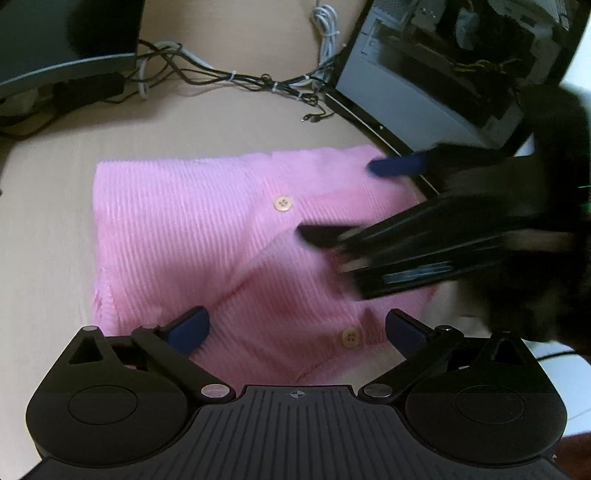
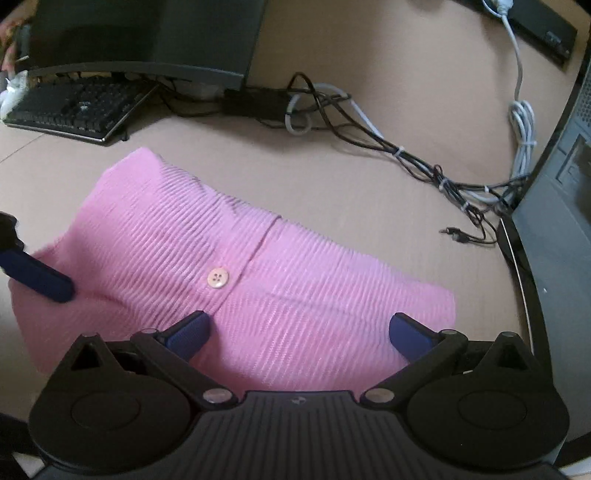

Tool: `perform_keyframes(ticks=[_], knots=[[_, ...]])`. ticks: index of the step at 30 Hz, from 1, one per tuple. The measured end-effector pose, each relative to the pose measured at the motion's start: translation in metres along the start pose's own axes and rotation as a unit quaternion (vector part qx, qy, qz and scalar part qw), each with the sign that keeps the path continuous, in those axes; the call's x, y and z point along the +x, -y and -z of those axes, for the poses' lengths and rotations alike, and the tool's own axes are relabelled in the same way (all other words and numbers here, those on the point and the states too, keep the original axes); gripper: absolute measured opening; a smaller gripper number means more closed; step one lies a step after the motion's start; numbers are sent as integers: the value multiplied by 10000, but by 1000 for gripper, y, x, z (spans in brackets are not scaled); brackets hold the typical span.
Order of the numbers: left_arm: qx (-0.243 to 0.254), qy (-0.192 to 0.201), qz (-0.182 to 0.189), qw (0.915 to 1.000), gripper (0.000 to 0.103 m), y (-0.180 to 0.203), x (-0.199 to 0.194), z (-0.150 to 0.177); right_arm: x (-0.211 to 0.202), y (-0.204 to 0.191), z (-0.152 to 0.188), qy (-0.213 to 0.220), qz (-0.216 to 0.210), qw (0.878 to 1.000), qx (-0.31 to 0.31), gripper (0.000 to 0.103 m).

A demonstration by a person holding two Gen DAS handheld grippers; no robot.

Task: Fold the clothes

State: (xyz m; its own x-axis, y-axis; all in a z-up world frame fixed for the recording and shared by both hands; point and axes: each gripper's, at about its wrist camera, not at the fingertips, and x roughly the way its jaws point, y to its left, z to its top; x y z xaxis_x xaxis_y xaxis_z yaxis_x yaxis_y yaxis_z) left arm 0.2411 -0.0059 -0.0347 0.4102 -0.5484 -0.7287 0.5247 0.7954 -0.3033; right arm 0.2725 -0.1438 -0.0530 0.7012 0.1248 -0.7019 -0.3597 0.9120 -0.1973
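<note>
Pink ribbed cardigan (image 1: 207, 236) lies folded flat on the tan counter (image 1: 48, 258), 2 buttons (image 1: 282, 204) showing along its placket. Just above the cardigan's near edge the left gripper (image 1: 297, 326) hangs with jaws wide, holding nothing. Over the cardigan's right side the right gripper (image 2: 299, 332), blurred in the left view, is likewise spread wide and empty. Beyond the cardigan, a bundle of cables (image 2: 406, 158) trails across the counter. Far left of the cardigan sit a keyboard (image 2: 70, 110) and monitor (image 2: 140, 33); far right stands a computer case (image 1: 436, 74).
</note>
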Motion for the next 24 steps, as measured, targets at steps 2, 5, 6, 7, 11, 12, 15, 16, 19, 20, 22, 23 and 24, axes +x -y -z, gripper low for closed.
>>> perform_keyframes(ticks=[2,5,6,7,11,12,15,16,19,20,22,23,24], knots=[[37,63,77,9999,103,-5,-10,1,-7,6,0,94,88,9999,87,103],[-132,357,207,9991,103,-12,-28,2,-26,25,0,412,399,9977,362,103],[-244,468,274,9982,103,-16,-34,0,-32,31,0,517,503,9964,454,103],[-400,544,362,9971,103,-21,-38,-1,-38,38,-1,623,606,9947,546,103],[-1230,651,507,9890,103,-45,-32,-10,-19,61,11,133,1119,9899,865,103],[-1364,631,444,9876,103,-50,-26,-13,-16,62,13,80,1142,9890,932,103],[-1715,462,284,9837,103,-65,-4,-24,-11,62,18,48,1171,9867,1131,103],[-1793,436,294,9824,103,-71,4,-27,-10,62,19,37,1180,9858,1197,103],[-1858,499,204,9811,103,-81,15,-39,-5,62,24,5,1209,9828,1394,103],[-1844,497,153,9815,103,-83,18,-45,-3,62,25,-6,1218,9818,1460,103],[-1789,503,6,9826,103,-85,22,-55,-6,58,24,-63,1309,9800,1495,103],[-1742,512,-99,9833,103,-85,24,-60,-8,56,23,-93,1359,9791,1507,103],[-1695,522,-204,9839,103,-86,25,-65,-10,53,23,-103,1393,9791,1478,103]])
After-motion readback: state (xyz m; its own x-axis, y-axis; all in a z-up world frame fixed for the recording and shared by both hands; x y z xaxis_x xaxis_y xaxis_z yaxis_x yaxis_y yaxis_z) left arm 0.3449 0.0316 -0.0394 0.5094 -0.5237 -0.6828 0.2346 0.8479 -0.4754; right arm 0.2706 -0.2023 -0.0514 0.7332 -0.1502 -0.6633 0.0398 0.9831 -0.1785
